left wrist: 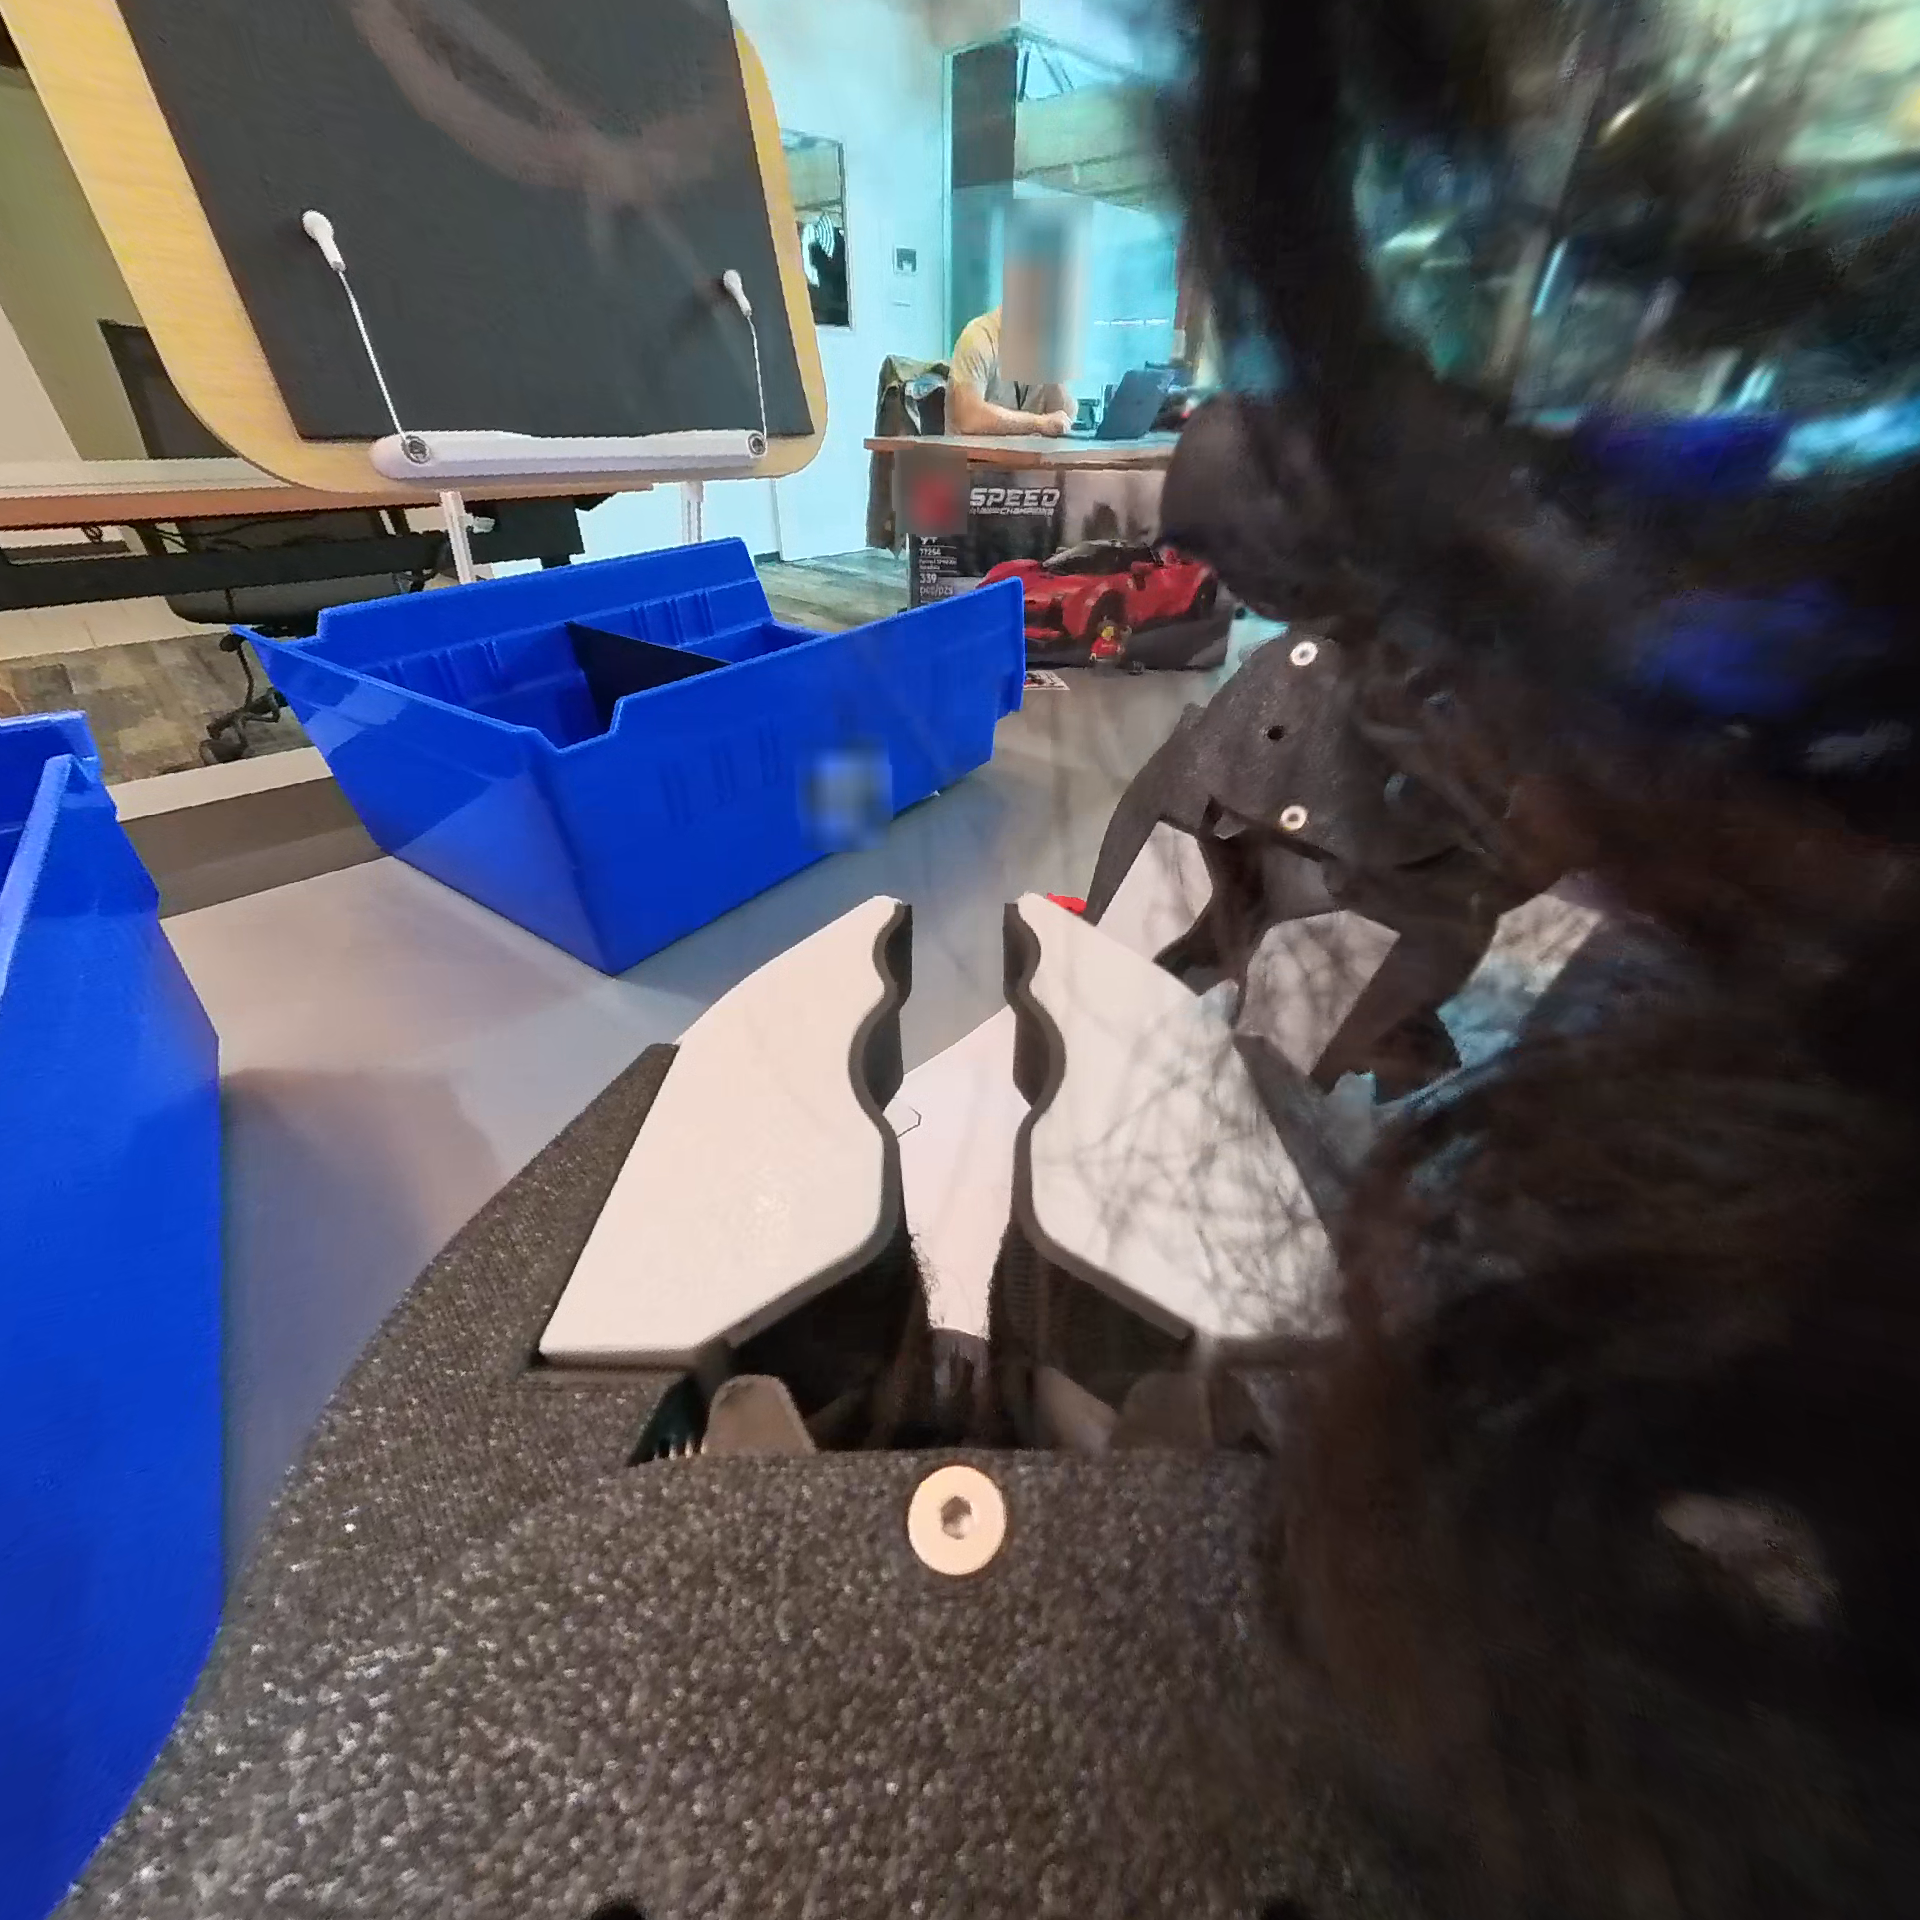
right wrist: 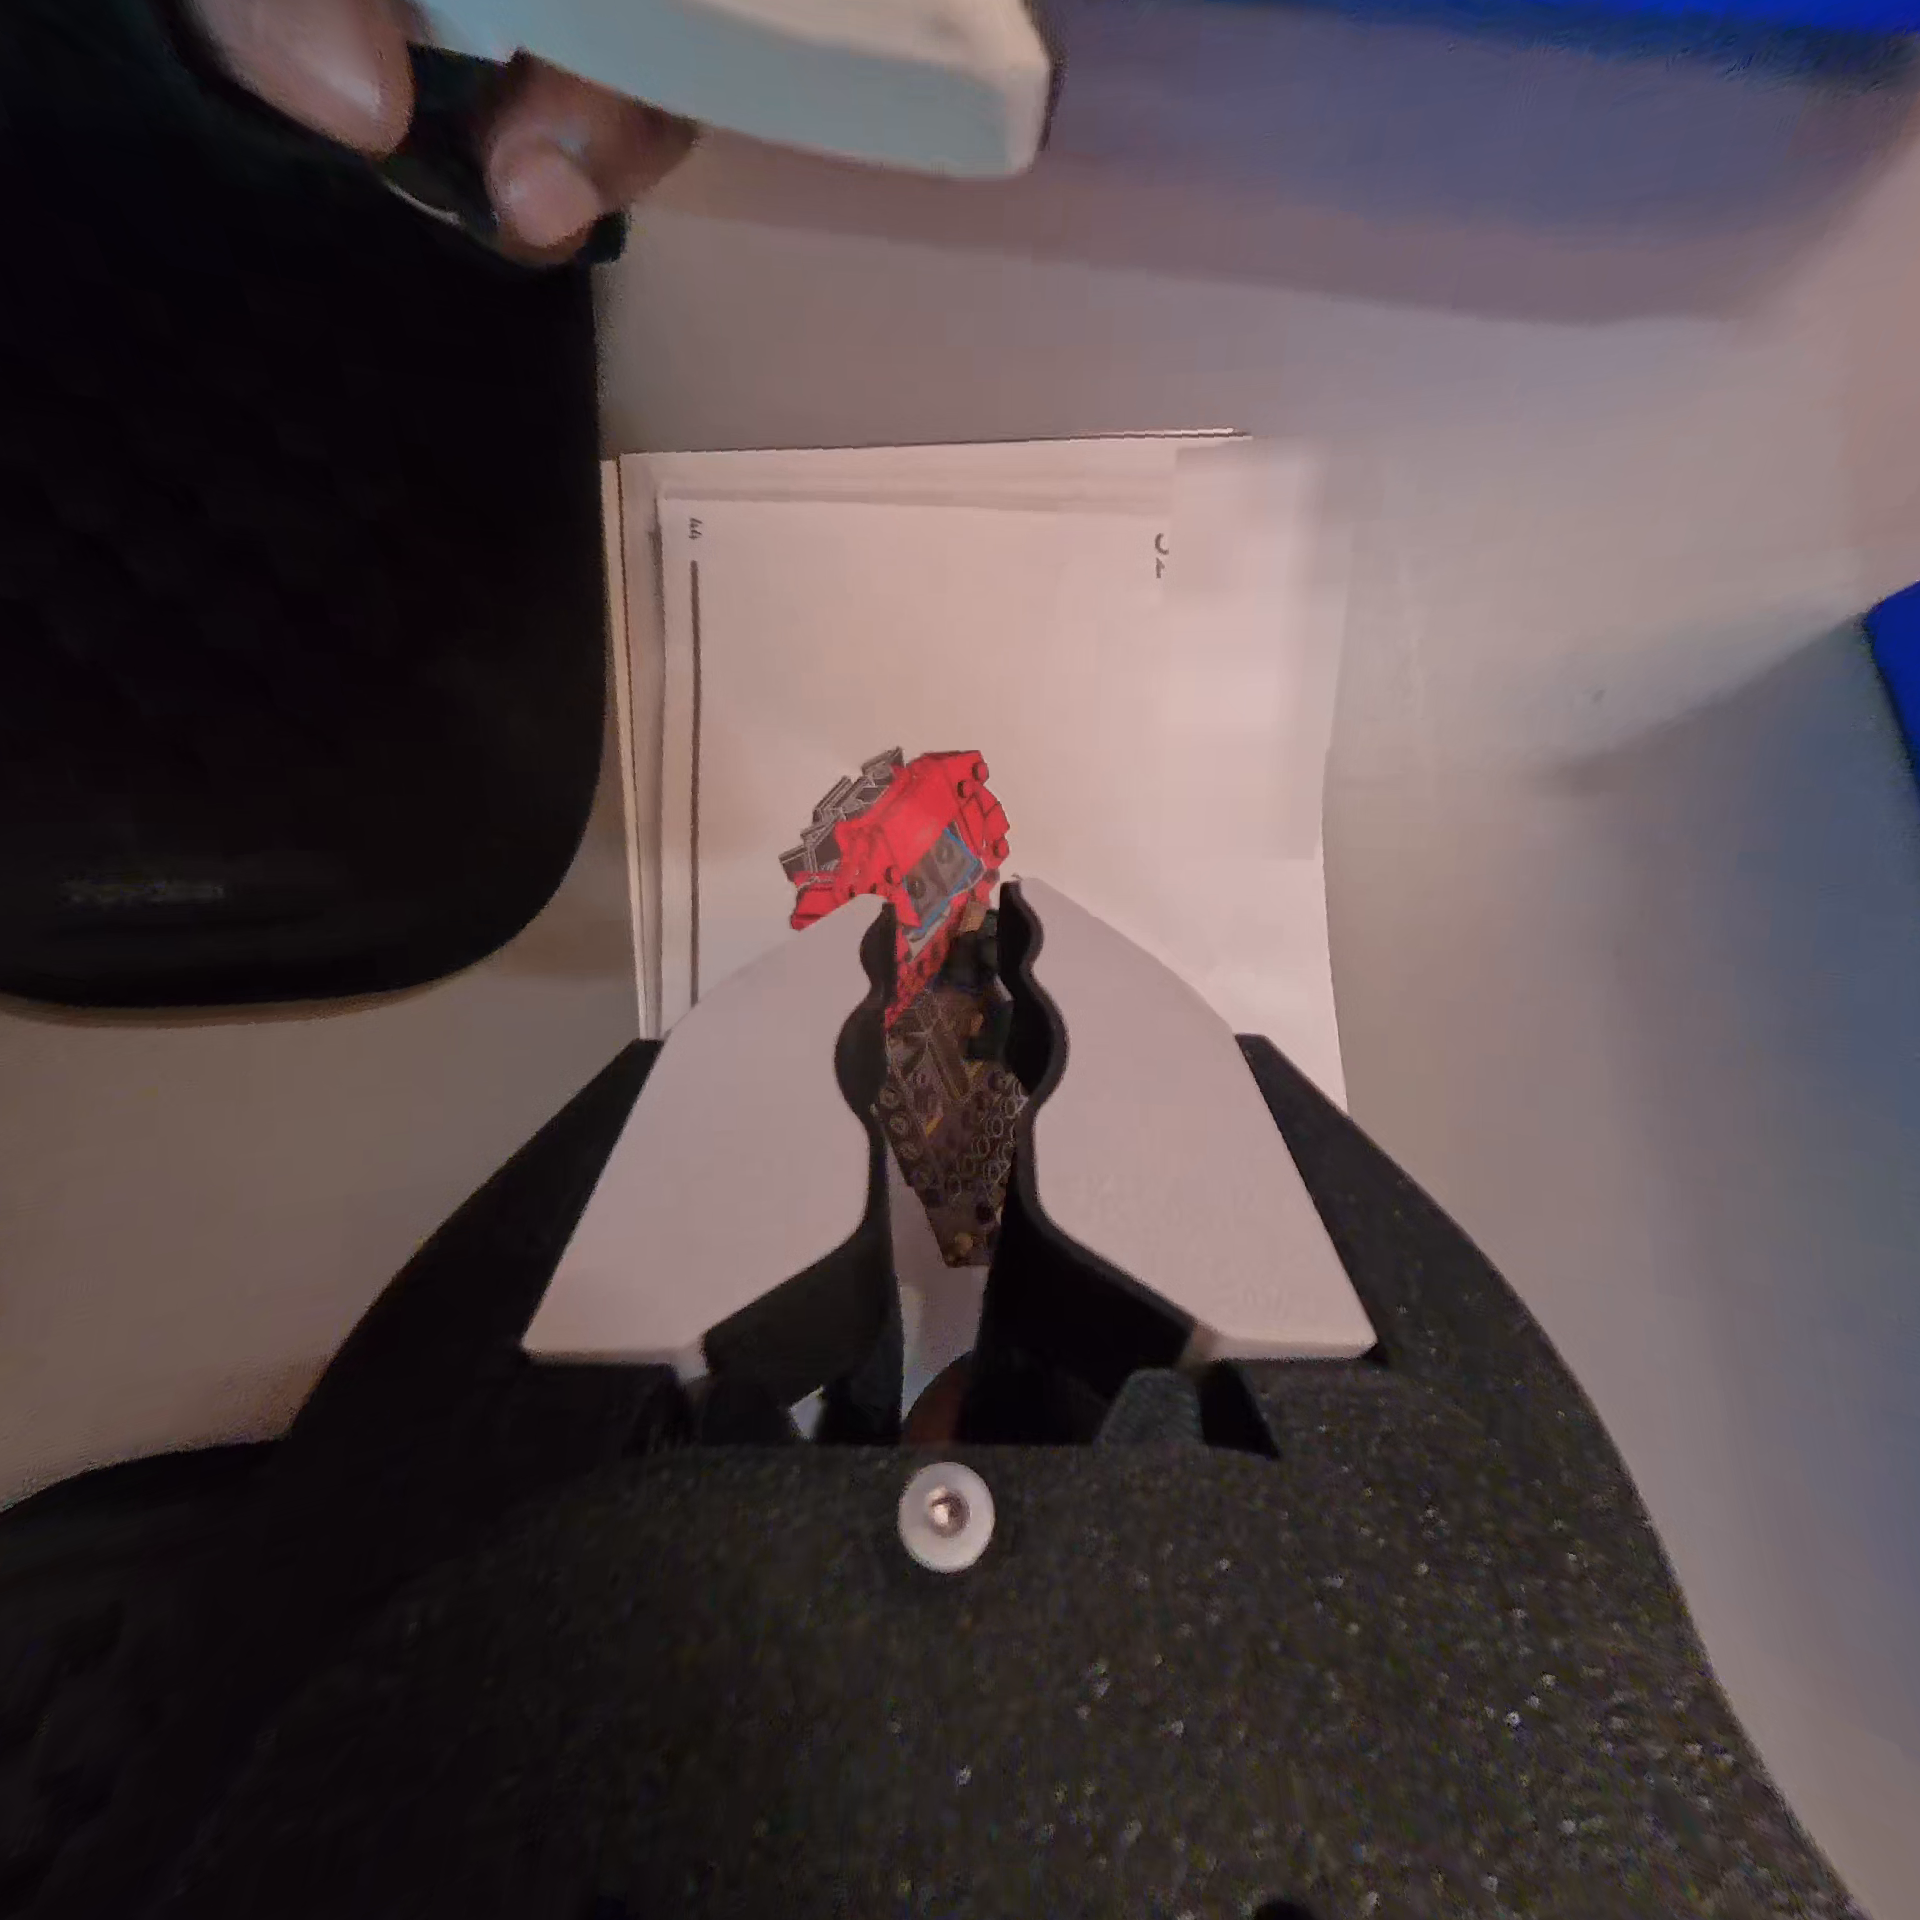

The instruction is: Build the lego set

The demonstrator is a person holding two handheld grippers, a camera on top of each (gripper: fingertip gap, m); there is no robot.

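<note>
In the right wrist view my right gripper (right wrist: 951, 904) is shut on a partly built lego model (right wrist: 904, 842), red on top with a dark studded underside. It holds the model above a white instruction booklet (right wrist: 935, 644). In the left wrist view my left gripper (left wrist: 958, 920) has a narrow gap between its fingers and nothing in it. It sits low over the grey table (left wrist: 416, 997). The right gripper's black body (left wrist: 1299, 831) is close on its right, with a bit of red lego (left wrist: 1065, 902) showing behind my right fingertip.
A blue divided bin (left wrist: 644, 769) stands ahead on the left, and another blue bin (left wrist: 94, 1143) is at the left edge. The lego box with a red car picture (left wrist: 1101, 582) stands behind. A blurred dark shape (left wrist: 1610, 935) fills the right side. A person's fingers (right wrist: 540, 177) show at the top left. Some 11 cm of space lies between my two pairs of fingers.
</note>
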